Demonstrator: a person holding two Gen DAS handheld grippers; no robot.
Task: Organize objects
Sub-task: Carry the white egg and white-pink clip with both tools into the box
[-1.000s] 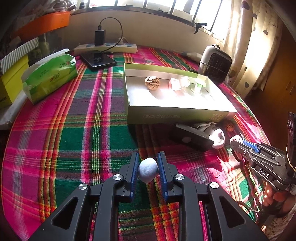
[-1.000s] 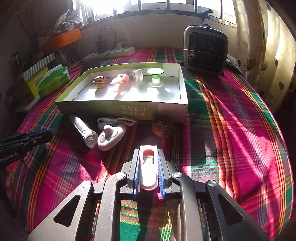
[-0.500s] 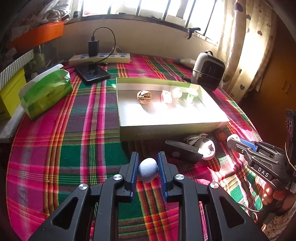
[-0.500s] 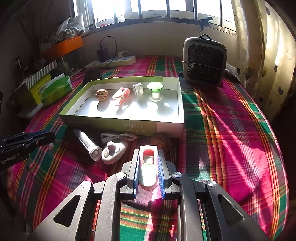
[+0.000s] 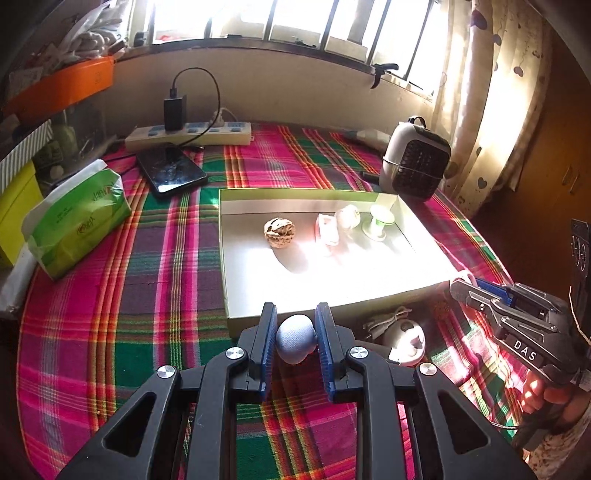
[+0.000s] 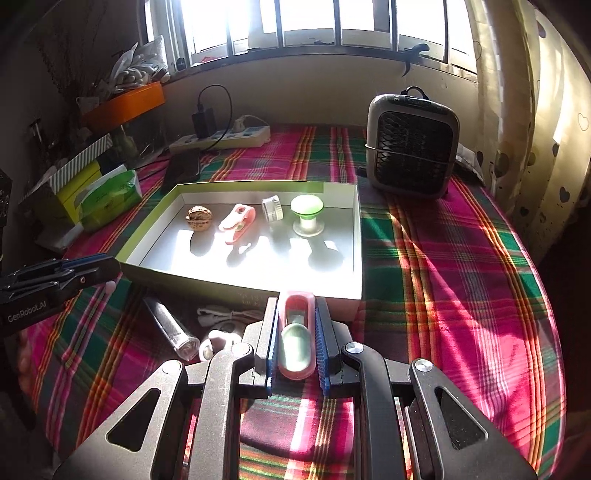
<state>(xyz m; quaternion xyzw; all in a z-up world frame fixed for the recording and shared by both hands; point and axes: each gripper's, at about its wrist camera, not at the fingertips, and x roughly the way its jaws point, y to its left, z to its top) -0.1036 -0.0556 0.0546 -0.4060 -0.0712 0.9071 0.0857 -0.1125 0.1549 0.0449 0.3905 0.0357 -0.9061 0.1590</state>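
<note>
A plaid-covered bench (image 5: 155,266) carried a shallow box (image 6: 356,236). The left gripper (image 5: 295,338) jaws clamped a pale blue ball (image 5: 295,338); the right gripper (image 6: 296,341) jaws pinched a pink clip (image 6: 296,332).

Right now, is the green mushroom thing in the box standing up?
Standing up. The green mushroom thing rests on its flat base inside the box, cap on top.

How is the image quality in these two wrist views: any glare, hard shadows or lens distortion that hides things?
Left wrist view: sunlight blows out the tray floor near the pink clip; fisheye bends the window sill. Right wrist view: window overexposed, long shadows behind the walnut and green knob, left edge dark; both sharp.
</note>
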